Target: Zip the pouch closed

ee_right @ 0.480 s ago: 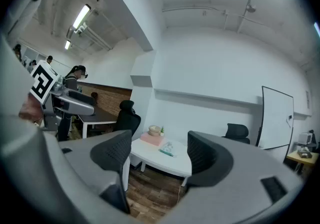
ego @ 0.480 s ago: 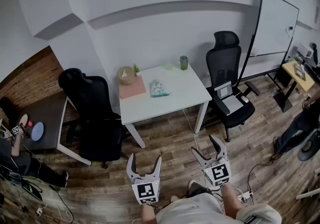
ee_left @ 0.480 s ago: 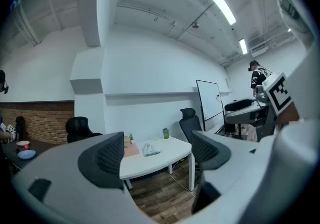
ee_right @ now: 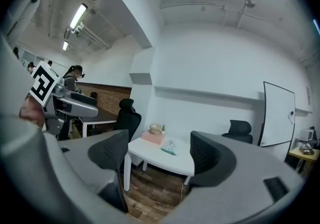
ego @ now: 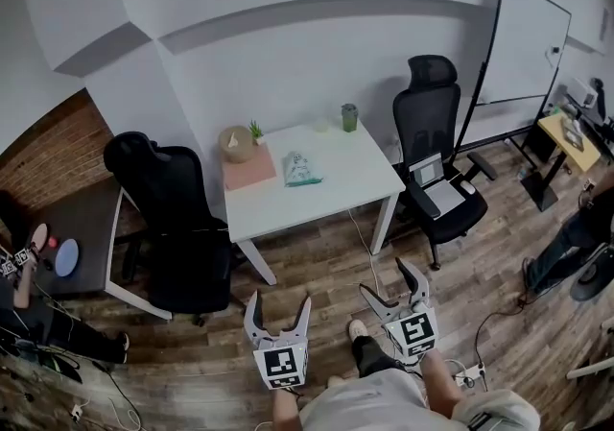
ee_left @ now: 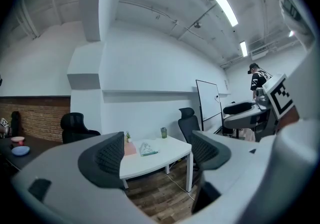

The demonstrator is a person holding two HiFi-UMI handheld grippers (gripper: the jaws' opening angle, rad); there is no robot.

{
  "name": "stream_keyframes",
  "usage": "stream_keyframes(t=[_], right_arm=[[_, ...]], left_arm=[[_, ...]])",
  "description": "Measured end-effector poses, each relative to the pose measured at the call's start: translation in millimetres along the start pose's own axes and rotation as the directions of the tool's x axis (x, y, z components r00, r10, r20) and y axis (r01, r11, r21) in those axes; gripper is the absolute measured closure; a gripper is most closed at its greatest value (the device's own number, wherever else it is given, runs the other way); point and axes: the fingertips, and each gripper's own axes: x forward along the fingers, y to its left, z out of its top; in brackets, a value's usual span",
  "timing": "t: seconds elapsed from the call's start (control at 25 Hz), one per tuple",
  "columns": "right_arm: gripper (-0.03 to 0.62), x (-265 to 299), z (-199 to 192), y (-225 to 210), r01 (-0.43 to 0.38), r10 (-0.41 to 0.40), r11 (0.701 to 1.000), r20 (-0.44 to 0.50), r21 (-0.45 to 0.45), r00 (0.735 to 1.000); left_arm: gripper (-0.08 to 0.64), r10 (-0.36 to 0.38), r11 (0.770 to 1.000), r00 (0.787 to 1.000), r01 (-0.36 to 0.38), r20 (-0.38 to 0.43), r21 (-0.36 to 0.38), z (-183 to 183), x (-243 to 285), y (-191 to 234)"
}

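A small pale green pouch (ego: 301, 169) lies on the white table (ego: 336, 191) some way ahead; it also shows far off as the pouch (ee_left: 147, 149) in the left gripper view and the pouch (ee_right: 169, 147) in the right gripper view. My left gripper (ego: 277, 309) is held over the wood floor, well short of the table, open and empty. My right gripper (ego: 395, 282) is beside it, also open with nothing between its fingers. Both point level toward the table.
On the table stand a pink pad (ego: 248, 168), a round tan object (ego: 235, 143), a small plant (ego: 256, 131) and a green cup (ego: 349, 117). Black office chairs (ego: 177, 227) (ego: 434, 162) flank the table. A whiteboard (ego: 518, 45) stands right, a dark desk (ego: 82, 232) left; cables lie on the floor.
The view has shifted slightly; the person's foot has stepped forward between the grippers. Both grippers stay open and at about the same place.
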Motion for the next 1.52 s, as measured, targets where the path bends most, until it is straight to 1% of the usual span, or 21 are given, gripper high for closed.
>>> stream_keyframes(t=[0.16,0.64,0.76,0.92,1.16,1.52], right_arm=[[0.213,25.9,-2.2,-12.0,-0.011,0.011,1.000,-0.005,-0.001,1.000],[0.213,123.0,-8.6,-73.7,-0.059,0.059,0.998,0.002,0.006,0.998],[0.213,141.1,-10.5,-95.3,-0.074,0.074,0.997,0.002,0.014,0.997],[0.213,161.5,-12.8,-121.9,-0.098,0.097,0.995,0.009,0.021,0.995],[0.215,184.7,-18.5,-149.1,-0.122,0.122,0.992,0.011,0.030,0.992],[0.218,216.2,-26.3,-165.3,-0.139,0.139,0.989,0.005,0.043,0.990]], left_arm=[[0.156,0.006,1.000,1.000,-0.006,-0.001,0.001,0.1,27.5,7.5],[0.156,0.040,0.999,0.999,-0.040,-0.024,-0.006,-0.6,132.0,24.0],[0.156,0.060,0.998,0.998,-0.060,-0.029,-0.010,4.4,157.4,21.2],[0.156,0.074,0.997,0.997,-0.074,-0.030,0.012,13.2,187.6,12.8],[0.157,0.098,0.995,0.994,-0.098,-0.041,0.016,16.1,217.9,3.7],[0.158,0.120,0.993,0.992,-0.119,-0.047,0.022,15.5,250.8,12.8]])
